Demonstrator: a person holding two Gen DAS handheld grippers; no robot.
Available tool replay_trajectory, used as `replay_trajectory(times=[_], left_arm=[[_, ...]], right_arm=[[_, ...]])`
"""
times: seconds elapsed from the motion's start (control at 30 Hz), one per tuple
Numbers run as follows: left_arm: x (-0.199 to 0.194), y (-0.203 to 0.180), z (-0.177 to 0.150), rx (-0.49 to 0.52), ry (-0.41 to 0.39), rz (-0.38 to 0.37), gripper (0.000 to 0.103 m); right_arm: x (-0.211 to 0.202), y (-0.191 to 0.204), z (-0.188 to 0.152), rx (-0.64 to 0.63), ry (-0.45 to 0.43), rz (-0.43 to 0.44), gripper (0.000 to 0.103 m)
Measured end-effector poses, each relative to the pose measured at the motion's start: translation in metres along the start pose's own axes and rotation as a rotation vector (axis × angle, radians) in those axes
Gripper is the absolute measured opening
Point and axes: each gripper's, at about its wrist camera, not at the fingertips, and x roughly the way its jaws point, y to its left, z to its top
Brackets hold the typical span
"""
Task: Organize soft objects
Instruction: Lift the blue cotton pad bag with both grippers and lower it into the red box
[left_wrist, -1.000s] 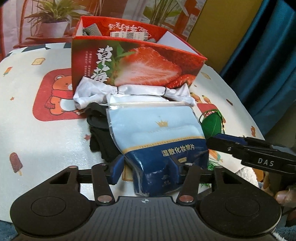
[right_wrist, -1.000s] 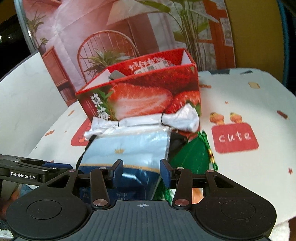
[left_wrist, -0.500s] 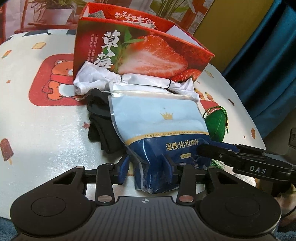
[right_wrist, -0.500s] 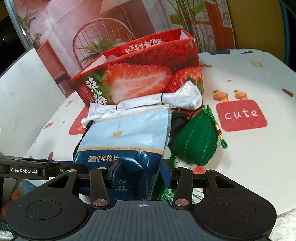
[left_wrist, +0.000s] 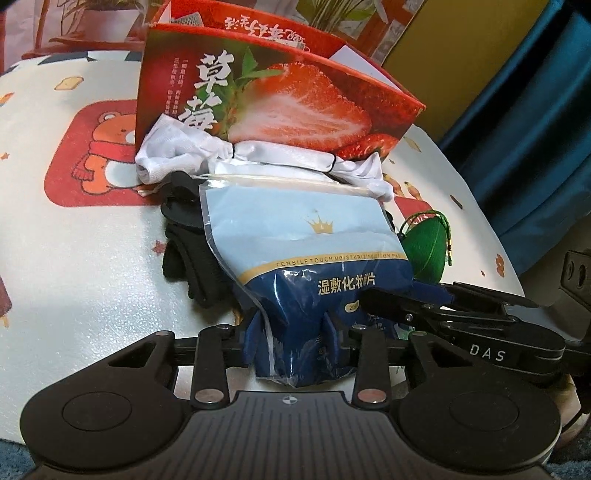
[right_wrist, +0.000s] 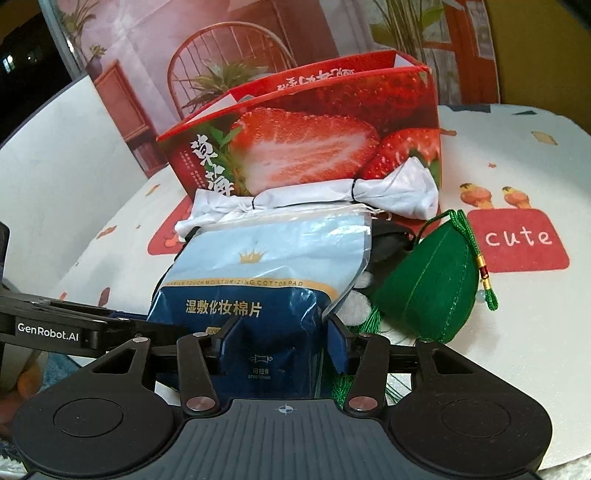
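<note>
A blue cotton-pad bag (left_wrist: 310, 258) lies on a pile in front of the red strawberry box (left_wrist: 280, 99). My left gripper (left_wrist: 291, 343) is shut on the bag's near bottom corner. My right gripper (right_wrist: 282, 343) straddles the bag's (right_wrist: 269, 280) bottom end, fingers touching both sides, pinching it. Under the bag lie a tied white cloth roll (left_wrist: 258, 155), a black cloth (left_wrist: 192, 254) and a green stuffed pouch (right_wrist: 428, 284) with a cord.
The pile rests on a white table mat (left_wrist: 74, 258) with bear and "cute" (right_wrist: 517, 238) prints. The box is open-topped and holds some items. A blue curtain (left_wrist: 535, 110) hangs past the table's right edge. The right gripper's body (left_wrist: 480, 332) crosses the left wrist view.
Both grippers moved forward onto the bag's bottom end. My left gripper closed from wide open onto the bag. My right gripper's fingers now hold the bag between them.
</note>
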Motion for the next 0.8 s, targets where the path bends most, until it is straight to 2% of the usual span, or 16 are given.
replay_trajectory(times=[0.17,0.43,0.57,0.8], left_arm=[[-0.023,0.0,0.009,0.038,-0.067,0.002,0.036],[-0.075,-0.023,0.043,0.192,-0.209,0.027,0.037],[-0.09,-0.029,0.064,0.207,-0.279,0.038,0.036],[-0.101,-0.036,0.106,0.2,-0.359,0.058,0.037]], right_arm=[[-0.007,0.008,0.004,-0.037,0.0,0.003,0.039],[-0.038,0.03,0.048,-0.143,-0.123,0.039,0.039],[-0.044,0.037,0.077,-0.192,-0.154,0.06,0.039],[-0.045,0.05,0.131,-0.26,-0.279,0.061,0.039]])
